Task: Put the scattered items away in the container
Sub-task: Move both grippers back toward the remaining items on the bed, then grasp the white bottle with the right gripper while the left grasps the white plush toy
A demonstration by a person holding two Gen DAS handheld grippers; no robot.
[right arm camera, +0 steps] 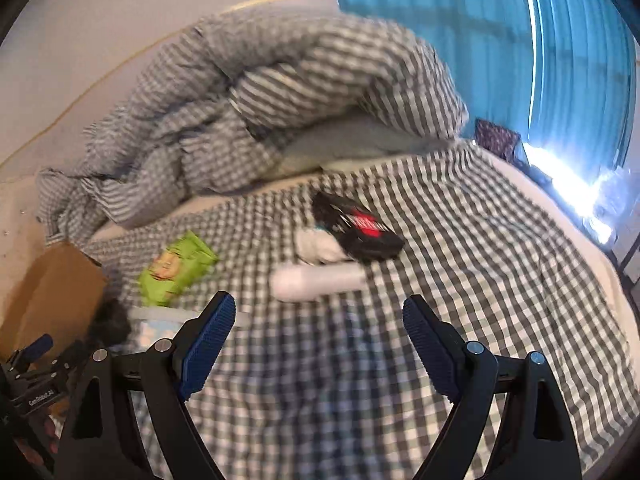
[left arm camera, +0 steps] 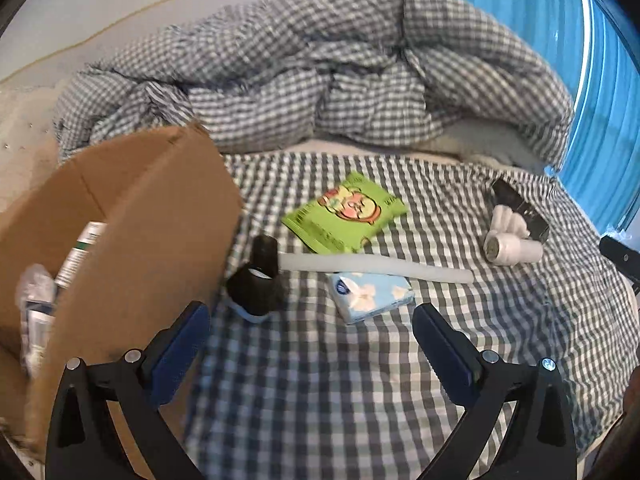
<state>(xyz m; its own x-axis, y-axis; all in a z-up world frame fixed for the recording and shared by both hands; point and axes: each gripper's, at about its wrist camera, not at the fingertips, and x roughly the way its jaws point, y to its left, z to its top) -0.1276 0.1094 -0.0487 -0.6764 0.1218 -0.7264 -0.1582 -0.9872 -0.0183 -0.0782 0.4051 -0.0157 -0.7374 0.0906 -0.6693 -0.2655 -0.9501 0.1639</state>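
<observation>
cardboard box (left arm camera: 132, 216) sits at nine o'clock in the left wrist view, on the checked bedsheet (left arm camera: 320, 380), with tubes and a wrapped packet visible inside at its left; their print is too blurred to read. at twelve o'clock from the left gripper (left arm camera: 310, 328) lies a green snack pouch (left arm camera: 346, 212) with a cartoon face, lettering unreadable. just below it a long white stick (left arm camera: 376, 266) with a black head, and beside that a pale blue tissue pack (left arm camera: 370, 296) with a round dark logo, name illegible. a black roll (left arm camera: 254, 286) stands by the box wall. out at two o'clock, a white bottle (left arm camera: 512, 250) lies touching a black carton (left arm camera: 520, 210); in the right wrist view that carton shows a red label, smeared by blur.

left gripper's jaws stand spread wide, nothing between the blue pads. right gripper (right arm camera: 318, 320) gapes too, empty, hovering over the sheet with the white bottle at twelve o'clock. the left tool's mount reads "camrobot.ai", roughly.
</observation>
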